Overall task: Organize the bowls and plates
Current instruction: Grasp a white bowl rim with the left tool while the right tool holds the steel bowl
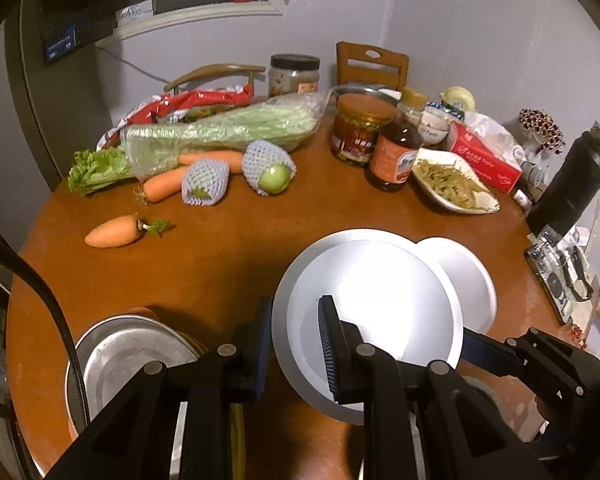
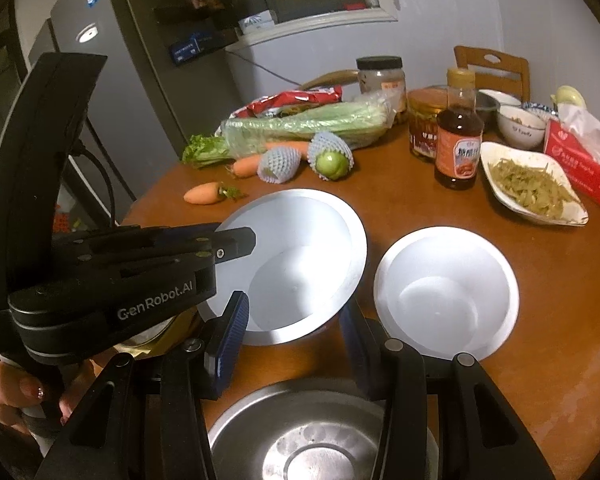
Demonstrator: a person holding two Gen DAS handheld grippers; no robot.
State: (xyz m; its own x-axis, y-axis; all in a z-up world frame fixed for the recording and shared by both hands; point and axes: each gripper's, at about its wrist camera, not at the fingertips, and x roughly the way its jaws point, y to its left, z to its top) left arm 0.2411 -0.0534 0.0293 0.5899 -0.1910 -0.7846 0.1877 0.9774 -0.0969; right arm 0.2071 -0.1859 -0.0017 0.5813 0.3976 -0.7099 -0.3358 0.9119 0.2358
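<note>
Left gripper [image 1: 296,344] clamps large white bowl [image 2: 300,256] rim; right gripper [image 2: 292,320] clamps its opposite rim; small white bowl [image 2: 446,292] on surface [image 2: 540,272].

A round, reddish-brown wooden table [image 1: 220,264] fills the middle of the room. Behind it, at twelve o'clock, stands a pale grey plaster wall [image 1: 460,40]. At eleven o'clock a white-framed window ledge [image 1: 204,16] is set into that wall. A tall grey metal refrigerator [image 2: 112,40] stands at ten o'clock. Two brown wooden chair backs [image 1: 372,65] rise past the table's far edge. Light is dim, brightest near the centre.
</note>
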